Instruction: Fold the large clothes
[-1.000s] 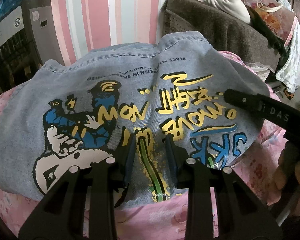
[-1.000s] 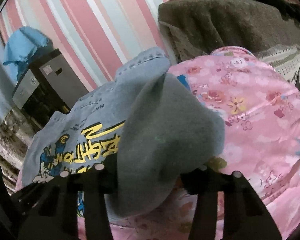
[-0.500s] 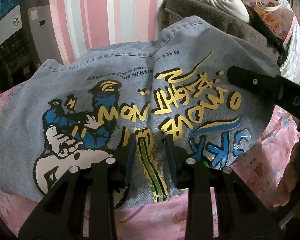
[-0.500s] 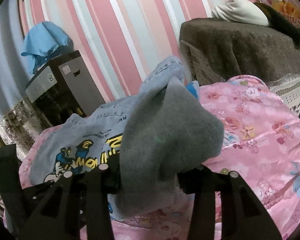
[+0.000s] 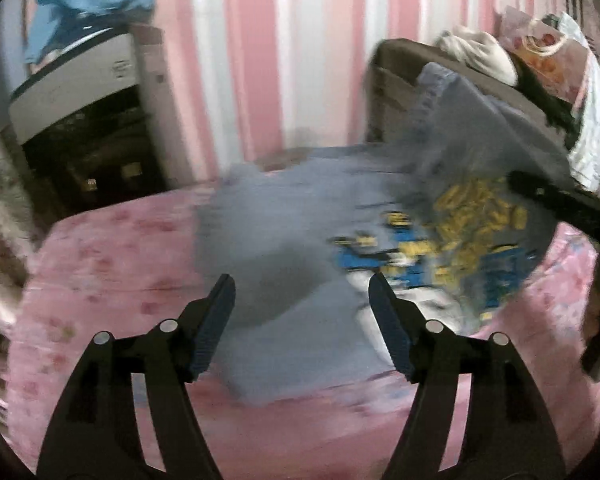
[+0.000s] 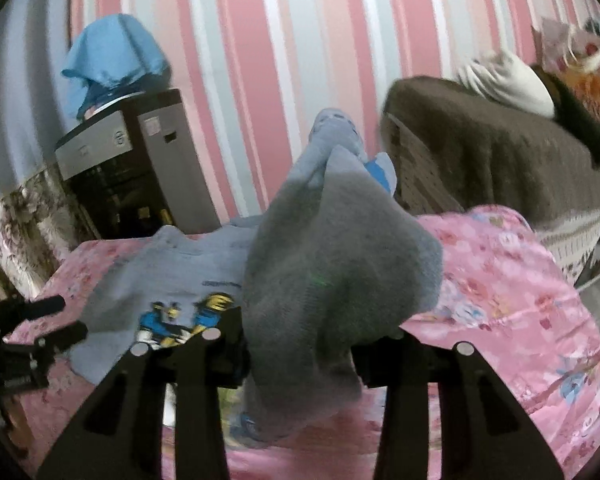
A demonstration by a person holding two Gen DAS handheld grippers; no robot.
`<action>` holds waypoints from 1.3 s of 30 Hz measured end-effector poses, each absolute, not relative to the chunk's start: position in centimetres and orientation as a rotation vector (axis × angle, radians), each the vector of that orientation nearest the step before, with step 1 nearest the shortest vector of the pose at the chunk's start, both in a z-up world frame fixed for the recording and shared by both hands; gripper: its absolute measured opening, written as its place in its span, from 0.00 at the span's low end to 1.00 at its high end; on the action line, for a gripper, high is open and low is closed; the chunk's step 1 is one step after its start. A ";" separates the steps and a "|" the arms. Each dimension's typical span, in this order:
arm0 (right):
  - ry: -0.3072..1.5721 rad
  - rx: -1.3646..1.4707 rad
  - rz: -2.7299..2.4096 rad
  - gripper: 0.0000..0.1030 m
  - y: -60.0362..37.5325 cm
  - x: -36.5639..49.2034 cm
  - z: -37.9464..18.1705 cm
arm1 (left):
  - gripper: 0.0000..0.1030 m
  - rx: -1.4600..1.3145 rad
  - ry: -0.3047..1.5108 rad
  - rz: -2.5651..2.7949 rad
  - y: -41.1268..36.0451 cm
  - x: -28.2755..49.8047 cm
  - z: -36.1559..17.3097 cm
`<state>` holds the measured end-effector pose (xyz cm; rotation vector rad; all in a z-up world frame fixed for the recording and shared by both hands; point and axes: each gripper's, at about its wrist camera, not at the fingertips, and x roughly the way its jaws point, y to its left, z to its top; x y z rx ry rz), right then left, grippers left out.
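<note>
We hold the denim garment (image 6: 332,272) bunched in the right gripper (image 6: 300,356), its jaws closed on a thick grey fold lifted off the pink floral bedspread (image 6: 512,280). The rest lies on the bed's far middle, printed side up. Our left gripper (image 5: 302,320) hangs wide apart over the plain near-left part, gripping nothing. The risk, we judge: with only one corner pinned, carrying the lifted side across could drag the whole garment sideways or drop a crooked, doubled fold. The bulky wad might also slip from the jaws.
</note>
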<state>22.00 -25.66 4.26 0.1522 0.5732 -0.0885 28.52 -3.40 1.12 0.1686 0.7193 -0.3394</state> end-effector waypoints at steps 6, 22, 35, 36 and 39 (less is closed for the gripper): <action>0.600 0.110 0.048 0.30 -17.9 23.7 6.0 | 0.67 0.141 0.712 -0.285 2.8 29.1 1.4; 0.687 -0.045 0.132 0.31 -9.1 24.1 0.3 | 0.74 0.079 0.743 -0.212 9.7 29.4 -0.7; 0.627 -0.004 0.217 0.59 -11.3 19.2 4.4 | 0.81 0.094 0.741 -0.205 9.0 28.8 -0.6; 0.618 0.018 0.204 0.59 -12.4 18.7 4.8 | 0.82 0.094 0.741 -0.208 8.9 28.7 -0.6; 0.609 0.061 0.145 0.59 -15.6 18.6 5.3 | 0.83 0.097 0.737 -0.210 8.3 28.5 -0.2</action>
